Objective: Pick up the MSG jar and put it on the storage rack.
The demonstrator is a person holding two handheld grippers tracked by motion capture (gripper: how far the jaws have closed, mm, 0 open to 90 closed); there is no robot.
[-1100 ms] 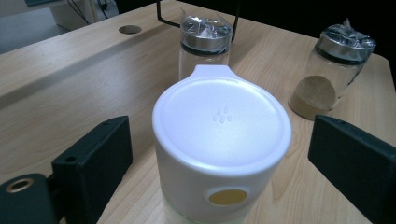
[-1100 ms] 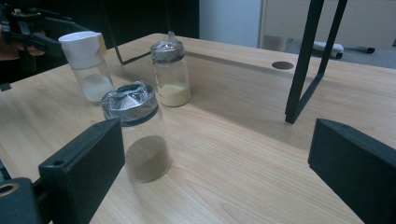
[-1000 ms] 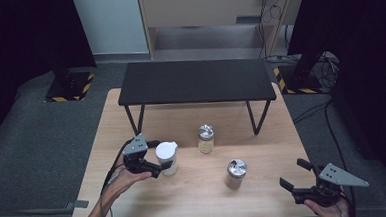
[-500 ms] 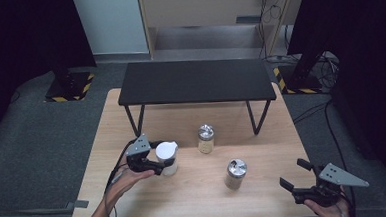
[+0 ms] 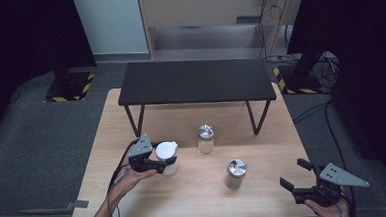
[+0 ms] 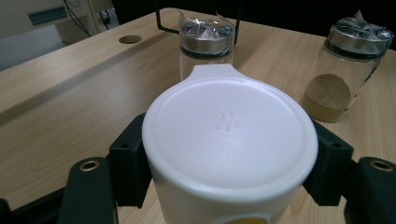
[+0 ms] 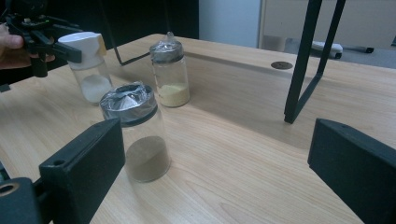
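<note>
- The desk is light wood, with a small round hole near its far edge in both gripper views.
- A black stand with thin metal legs sits across the desk's far half; its feet rest on the wood.
- The left gripper sits near the left edge, about midway between near and far edges. Its jaws have just been closing and now clamp the white-lid jar, one black pad on each side just below the lid, as the left gripper view shows.
- The right gripper hovers at the near right corner, held in a hand. Its jaws stand wide apart with nothing between them; in its own view they frame the brown jar farther off.
- The white-lid jar stands upright on the desk left of centre, with white powder in its bottom. Its lid is round with a small spout lip on the far side.
- The brown jar stands upright near the middle of the desk towards the near edge, silver-capped, holding brown powder, well apart from both grippers.
- The yellow jar stands upright just in front of the stand, silver-capped, holding yellow powder, near the white-lid jar but not touching it.
</note>
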